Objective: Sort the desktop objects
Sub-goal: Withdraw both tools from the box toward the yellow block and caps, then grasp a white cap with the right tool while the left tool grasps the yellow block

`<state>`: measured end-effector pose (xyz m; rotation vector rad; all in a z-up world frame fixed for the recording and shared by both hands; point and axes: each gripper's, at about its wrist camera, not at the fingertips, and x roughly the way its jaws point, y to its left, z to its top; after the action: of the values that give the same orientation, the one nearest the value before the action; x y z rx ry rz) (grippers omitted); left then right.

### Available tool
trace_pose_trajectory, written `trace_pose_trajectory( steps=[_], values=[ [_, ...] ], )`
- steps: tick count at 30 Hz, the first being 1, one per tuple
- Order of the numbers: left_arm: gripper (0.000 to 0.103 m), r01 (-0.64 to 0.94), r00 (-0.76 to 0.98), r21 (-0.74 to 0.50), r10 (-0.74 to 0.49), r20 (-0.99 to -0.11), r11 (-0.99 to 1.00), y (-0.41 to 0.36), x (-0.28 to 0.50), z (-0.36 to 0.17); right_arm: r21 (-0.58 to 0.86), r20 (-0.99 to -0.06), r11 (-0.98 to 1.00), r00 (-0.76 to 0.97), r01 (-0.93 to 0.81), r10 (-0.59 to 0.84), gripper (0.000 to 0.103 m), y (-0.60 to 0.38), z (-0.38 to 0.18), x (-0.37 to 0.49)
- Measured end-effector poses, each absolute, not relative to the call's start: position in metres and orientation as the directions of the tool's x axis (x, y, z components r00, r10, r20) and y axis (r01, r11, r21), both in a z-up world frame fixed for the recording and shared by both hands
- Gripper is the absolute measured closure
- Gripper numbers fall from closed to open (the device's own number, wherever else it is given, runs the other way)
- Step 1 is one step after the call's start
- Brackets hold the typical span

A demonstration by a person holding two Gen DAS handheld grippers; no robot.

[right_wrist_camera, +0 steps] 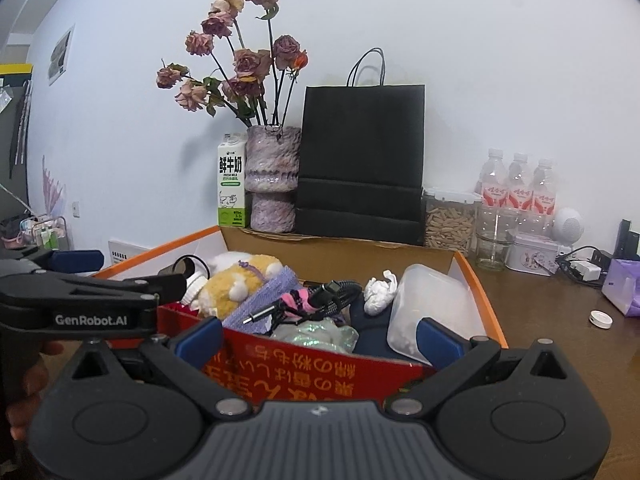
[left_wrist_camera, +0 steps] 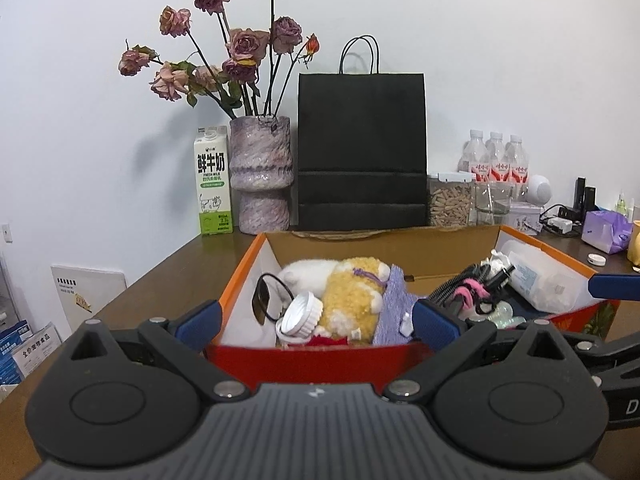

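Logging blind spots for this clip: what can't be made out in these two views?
- Box bottom: both views, covered by the plush toy and clutter.
- Box front wall, left view: lower part behind the left tongs.
- Water bottle labels: too small to read.

An open red and orange box [right_wrist_camera: 304,372] is sitting on the brown surface [right_wrist_camera: 552,320]. A yellow and white plush toy [left_wrist_camera: 352,300] is lying inside beside a white lid [left_wrist_camera: 300,314], a purple cloth [left_wrist_camera: 394,308] and a clear plastic container [right_wrist_camera: 434,308].
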<state>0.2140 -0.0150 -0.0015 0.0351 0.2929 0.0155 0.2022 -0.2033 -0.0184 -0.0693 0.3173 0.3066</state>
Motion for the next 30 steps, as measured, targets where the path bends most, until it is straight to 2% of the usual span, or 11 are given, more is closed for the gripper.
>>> trace_pose_trajectory(
  steps=[9,15,21,28,30],
  values=[
    [0.0,0.02,0.947,0.027,-0.01,-0.322,0.999,-0.024,0.192,-0.008,-0.047,-0.338,0.954,0.903,-0.297,0.265,0.0,-0.204,-0.024,0.177],
    [0.0,0.005,0.946,0.008,-0.002,-0.325,1.0,-0.02,0.177,-0.008,-0.005,-0.35,0.956,0.896,-0.293,0.273,0.0,-0.212,-0.024,0.16],
    [0.0,0.036,0.926,0.028,-0.023,-0.377,0.999,-0.014,0.161,-0.009,0.016,-0.421,0.956,0.865,-0.294,0.273,0.0,-0.217,-0.028,0.146],
    [0.0,0.054,0.877,0.001,-0.047,-0.479,0.999,0.001,0.155,-0.012,0.073,-0.525,0.931,0.78,-0.357,0.34,0.0,-0.21,-0.032,0.135],
    [0.0,0.044,0.868,0.004,-0.037,-0.495,0.999,0.006,0.154,-0.013,0.081,-0.552,0.924,0.756,-0.373,0.353,0.007,-0.203,-0.034,0.136]
  ],
)
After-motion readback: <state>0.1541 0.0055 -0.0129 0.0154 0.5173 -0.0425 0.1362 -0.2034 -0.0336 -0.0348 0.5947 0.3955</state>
